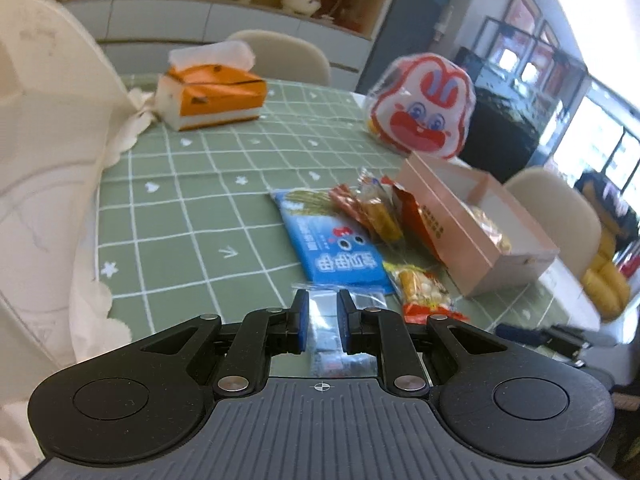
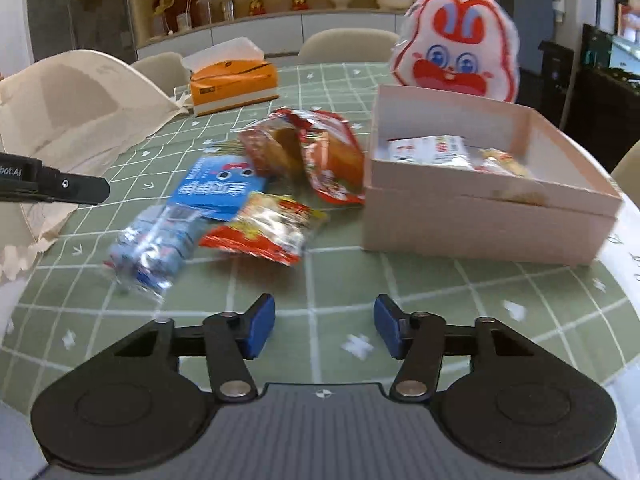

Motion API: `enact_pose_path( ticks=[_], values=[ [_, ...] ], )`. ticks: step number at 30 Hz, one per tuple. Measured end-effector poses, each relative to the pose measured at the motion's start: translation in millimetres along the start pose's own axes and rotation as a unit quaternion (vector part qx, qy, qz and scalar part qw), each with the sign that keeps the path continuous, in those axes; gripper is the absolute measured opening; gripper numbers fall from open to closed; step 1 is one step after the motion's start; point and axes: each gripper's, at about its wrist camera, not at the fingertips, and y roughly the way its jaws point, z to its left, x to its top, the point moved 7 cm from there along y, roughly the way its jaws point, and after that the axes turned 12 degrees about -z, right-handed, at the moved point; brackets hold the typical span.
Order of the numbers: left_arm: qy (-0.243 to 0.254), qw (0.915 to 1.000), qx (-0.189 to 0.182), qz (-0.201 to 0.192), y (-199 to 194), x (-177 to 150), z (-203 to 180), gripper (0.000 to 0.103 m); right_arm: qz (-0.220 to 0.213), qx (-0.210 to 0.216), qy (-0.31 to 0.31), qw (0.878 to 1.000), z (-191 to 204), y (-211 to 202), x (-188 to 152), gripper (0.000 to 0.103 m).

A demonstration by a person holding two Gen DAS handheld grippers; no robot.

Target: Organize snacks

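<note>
A pink box (image 2: 480, 216) holds a few snack packets (image 2: 436, 150); it also shows in the left wrist view (image 1: 476, 236). Loose snacks lie beside it: a flat blue packet (image 2: 216, 192), a red-yellow packet (image 2: 264, 232), orange-red packets (image 2: 320, 156) and a clear bluish packet (image 2: 152, 248). My left gripper (image 1: 323, 322) has its jaws narrowly apart around the clear packet (image 1: 326, 320), which lies between the pads. My right gripper (image 2: 324, 328) is open and empty above the tablecloth, in front of the snacks.
A green checked tablecloth (image 2: 360, 300) covers the table. An orange tissue box (image 2: 232, 80) stands at the back, a rabbit-face bag (image 2: 456, 52) stands behind the box. A white chair back (image 1: 44, 120) is at the left. The left gripper's body (image 2: 52, 184) enters from the left.
</note>
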Motion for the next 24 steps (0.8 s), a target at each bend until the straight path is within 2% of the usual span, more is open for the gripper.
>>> enact_pose_path(
  ticks=[4,6,10,12,14,18,21,22,24],
  values=[
    [0.052,0.9983,0.005,0.027,15.8,-15.8,-28.4,0.018,-0.008,0.008,0.031,0.999,-13.1,-3.9,-1.3,0.074],
    [0.078,0.9960,0.008,0.044,25.3,-23.4,-40.8,0.022,-0.011,0.012,0.044,0.999,-16.3,-4.9,-0.8,0.074],
    [0.131,0.9897,0.035,0.046,34.2,-32.2,-56.4,0.022,-0.014,0.016,0.051,0.998,-17.0,-7.2,-2.0,0.077],
    [0.143,0.9878,0.039,0.048,36.6,-34.2,-61.7,0.024,-0.015,0.018,0.054,0.998,-17.5,-8.0,-2.4,0.077],
    [0.145,0.9874,0.036,0.050,38.2,-35.9,-66.2,0.033,-0.016,0.020,0.059,0.998,-17.8,-9.0,-2.8,0.077],
    [0.160,0.9855,0.009,0.055,40.2,-43.0,-81.6,0.063,-0.019,0.025,0.070,0.997,-20.4,-9.8,-2.4,0.077],
    [0.163,0.9854,0.004,0.048,35.8,-45.9,-83.6,0.063,-0.022,0.028,0.078,0.996,-22.0,-10.6,-2.7,0.077],
    [0.158,0.9865,0.011,0.041,34.2,-44.8,-80.3,0.062,-0.023,0.029,0.082,0.996,-22.8,-11.2,-2.8,0.077],
    [0.155,0.9864,0.049,0.021,30.9,-41.0,-67.8,0.059,-0.024,0.031,0.088,0.995,-23.9,-12.2,-3.1,0.077]
  ],
)
